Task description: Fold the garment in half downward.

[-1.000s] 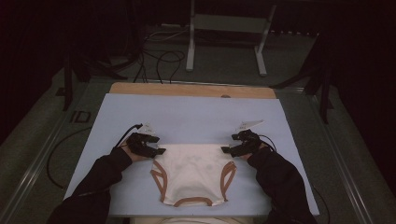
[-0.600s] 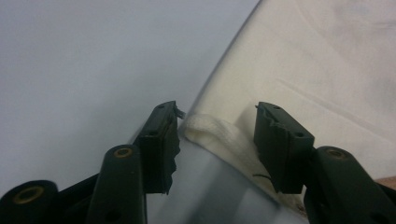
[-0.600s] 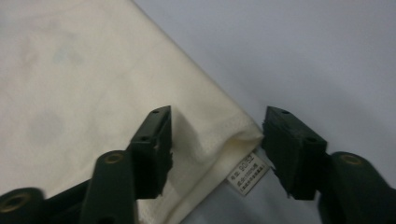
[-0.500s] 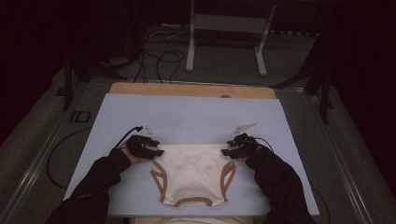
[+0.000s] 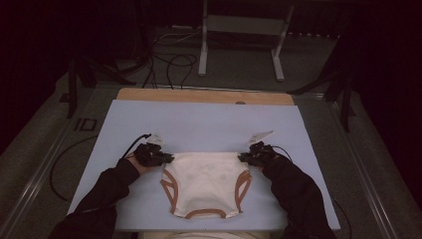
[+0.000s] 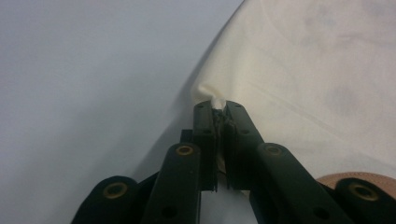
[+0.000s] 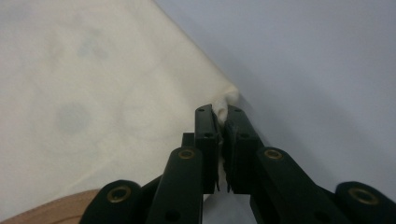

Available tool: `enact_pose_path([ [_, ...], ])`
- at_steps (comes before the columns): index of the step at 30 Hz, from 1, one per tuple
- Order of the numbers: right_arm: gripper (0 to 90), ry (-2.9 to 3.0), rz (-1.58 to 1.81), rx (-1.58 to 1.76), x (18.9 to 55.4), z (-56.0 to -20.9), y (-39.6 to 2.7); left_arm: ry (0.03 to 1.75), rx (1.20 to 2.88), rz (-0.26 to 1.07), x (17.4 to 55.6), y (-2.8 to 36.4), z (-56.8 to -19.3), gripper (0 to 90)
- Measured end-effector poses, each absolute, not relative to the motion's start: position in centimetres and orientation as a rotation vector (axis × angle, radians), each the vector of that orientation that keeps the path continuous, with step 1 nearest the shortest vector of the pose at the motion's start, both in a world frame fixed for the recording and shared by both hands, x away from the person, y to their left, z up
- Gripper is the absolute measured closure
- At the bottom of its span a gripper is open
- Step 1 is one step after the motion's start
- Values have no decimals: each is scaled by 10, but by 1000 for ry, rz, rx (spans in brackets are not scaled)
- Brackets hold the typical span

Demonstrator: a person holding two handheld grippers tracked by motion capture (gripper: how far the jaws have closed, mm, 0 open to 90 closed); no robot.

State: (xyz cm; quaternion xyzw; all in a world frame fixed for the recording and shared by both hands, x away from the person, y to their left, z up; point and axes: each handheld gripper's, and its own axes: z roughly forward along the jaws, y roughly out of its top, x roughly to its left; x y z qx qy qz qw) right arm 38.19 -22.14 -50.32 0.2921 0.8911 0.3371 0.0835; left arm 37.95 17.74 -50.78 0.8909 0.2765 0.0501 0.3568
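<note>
A cream garment point(image 5: 206, 181) with brown trim lies flat on the pale blue mat point(image 5: 209, 124), its leg openings toward the near edge. My left gripper point(image 5: 166, 159) is at its upper left corner. In the left gripper view the gripper point(image 6: 219, 107) has just been closing and is shut on a pinch of the cream cloth point(image 6: 303, 70). My right gripper point(image 5: 244, 158) is at the upper right corner. It too has just been closing, and the right gripper view has it point(image 7: 222, 109) shut on a bunched tip of the cloth point(image 7: 93, 93). Both corners are slightly puckered at the jaws.
A wooden board edge point(image 5: 204, 95) borders the mat's far side. Beyond it stand a metal frame point(image 5: 241, 40) and loose cables point(image 5: 169, 59) on the dark floor. A cable point(image 5: 59, 164) loops off the table's left side. Bare mat stretches beyond the garment.
The right gripper has edged slightly left onto the garment's corner. The left gripper has hardly moved. The garment lies where it was.
</note>
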Motion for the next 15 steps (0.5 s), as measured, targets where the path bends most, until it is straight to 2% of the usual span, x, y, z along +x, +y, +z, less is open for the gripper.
enact_pose_path([
  [15, 847, 2579, 1064, 906, 397, -488, -227, 721, 2228, 177, 400, 179, -490, 858],
])
